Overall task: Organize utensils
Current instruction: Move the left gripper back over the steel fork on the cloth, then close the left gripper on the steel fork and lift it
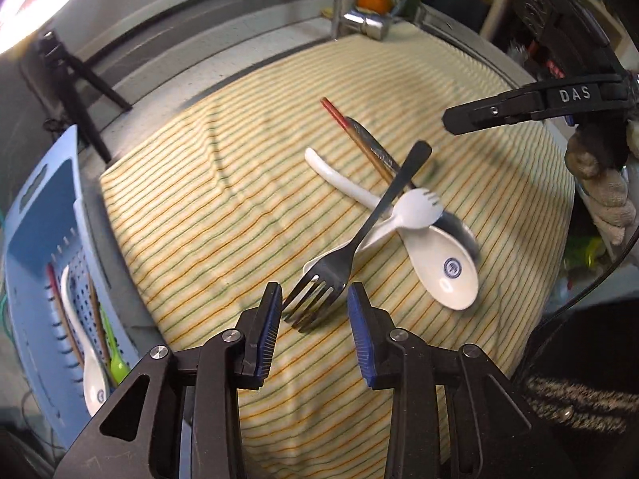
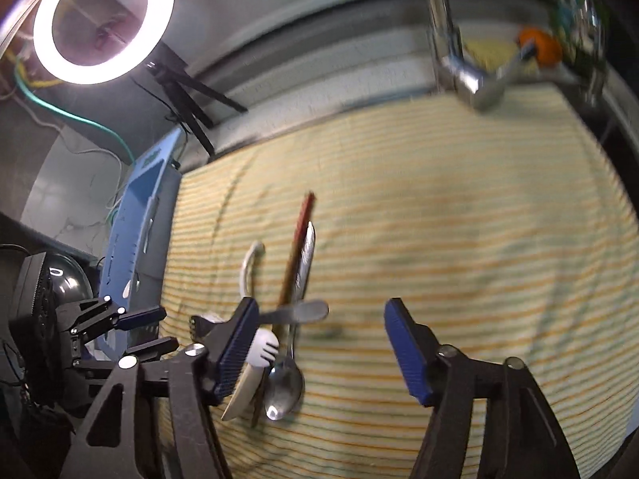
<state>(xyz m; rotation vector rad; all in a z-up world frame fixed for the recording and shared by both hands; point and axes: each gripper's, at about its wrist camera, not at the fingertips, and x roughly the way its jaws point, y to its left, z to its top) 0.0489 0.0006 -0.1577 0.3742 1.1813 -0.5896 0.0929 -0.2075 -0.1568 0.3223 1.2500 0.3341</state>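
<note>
With the left gripper (image 1: 314, 307) released astride the dark metal fork's (image 1: 319, 285) tines atop the crossed pile on the striped cloth (image 1: 239, 219), and the right gripper (image 2: 319, 343) open, closing may drag the white plastic spork (image 1: 415, 209).

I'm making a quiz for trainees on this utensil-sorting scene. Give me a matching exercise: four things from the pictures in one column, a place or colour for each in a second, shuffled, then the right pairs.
Things:
1. dark fork
2. green spoon
3. chopstick
4. orange fruit

Descriptions:
A. red at its far end
B. inside the blue basket
C. beside the tap, past the cloth
D. prongs between the open left tongs

Pairs: 1-D, 2-B, 3-A, 4-C
</note>
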